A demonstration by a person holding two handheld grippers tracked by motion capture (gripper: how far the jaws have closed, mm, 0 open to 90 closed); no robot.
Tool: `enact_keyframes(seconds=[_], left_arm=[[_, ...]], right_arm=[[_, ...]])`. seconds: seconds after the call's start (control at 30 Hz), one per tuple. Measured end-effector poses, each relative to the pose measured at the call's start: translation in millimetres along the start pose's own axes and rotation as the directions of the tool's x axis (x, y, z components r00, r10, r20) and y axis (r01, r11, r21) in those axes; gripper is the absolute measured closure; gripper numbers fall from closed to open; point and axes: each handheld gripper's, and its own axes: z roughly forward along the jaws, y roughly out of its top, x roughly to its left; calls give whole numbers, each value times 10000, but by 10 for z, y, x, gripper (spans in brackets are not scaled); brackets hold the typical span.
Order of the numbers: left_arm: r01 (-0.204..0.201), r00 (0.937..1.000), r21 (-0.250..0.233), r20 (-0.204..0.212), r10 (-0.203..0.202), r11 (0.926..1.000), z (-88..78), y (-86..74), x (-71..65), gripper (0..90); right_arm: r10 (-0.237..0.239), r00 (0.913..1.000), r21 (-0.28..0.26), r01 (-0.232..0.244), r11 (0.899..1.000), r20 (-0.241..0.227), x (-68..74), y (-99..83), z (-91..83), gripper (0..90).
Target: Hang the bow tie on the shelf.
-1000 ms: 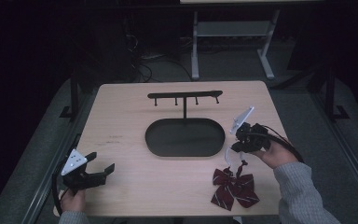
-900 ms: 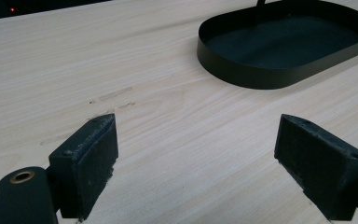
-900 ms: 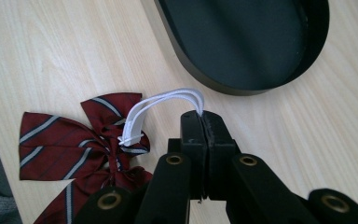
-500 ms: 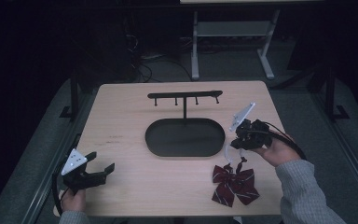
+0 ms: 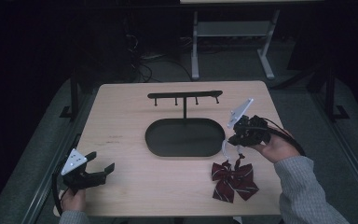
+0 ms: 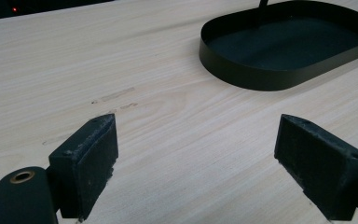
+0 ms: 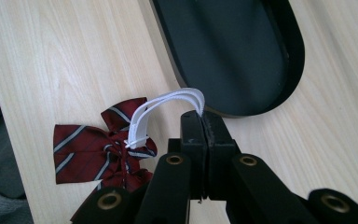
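Since a second ago my right gripper (image 5: 236,140) has risen a little, drawing the white elastic loop (image 7: 168,105) up with it, while my left gripper (image 5: 99,171) has stayed where it was. The right jaws are clamped flat together on the end of that loop, and the striped bow tie (image 5: 233,179) lies just below and beside them on the pale wooden table (image 5: 121,121), its band arching up to my pads; whether the bow has left the table I cannot tell. My left jaws stand wide apart with nothing between them, low over bare wood, well away from the bow. I judge the step to be lifting the bow to hang it on the black hook stand (image 5: 185,95), whose oval tray (image 7: 279,56) sits just ahead of my right jaws. To do it well I should lift straight and slowly so the thin elastic does not slip out, keep the loop open, and approach a peg from the front. The bow is soft maroon cloth with pale stripes; the band is flat and ribbed; the tray is matte metal with a low upright wall.
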Motion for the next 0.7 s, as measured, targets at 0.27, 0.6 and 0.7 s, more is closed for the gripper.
enact_keyframes(seconds=[0.27, 0.6, 0.7], left_arm=[[-48, 10000, -16, 34, 48, 10000, 0, 1, 2, 131], [-13, 10000, -82, 12, 13, 10000, -5, 2, 2, 131], [-5, 10000, -82, 22, 5, 10000, -3, 1, 4, 131]], right_arm=[[-147, 9999, -42, 147, 9999, 59, 11, 74, -48, 883], [-298, 9995, -55, 299, 9995, 138, 15, 172, -109, 883], [-398, 9990, -78, 400, 9992, 208, 9, 204, -137, 883]])
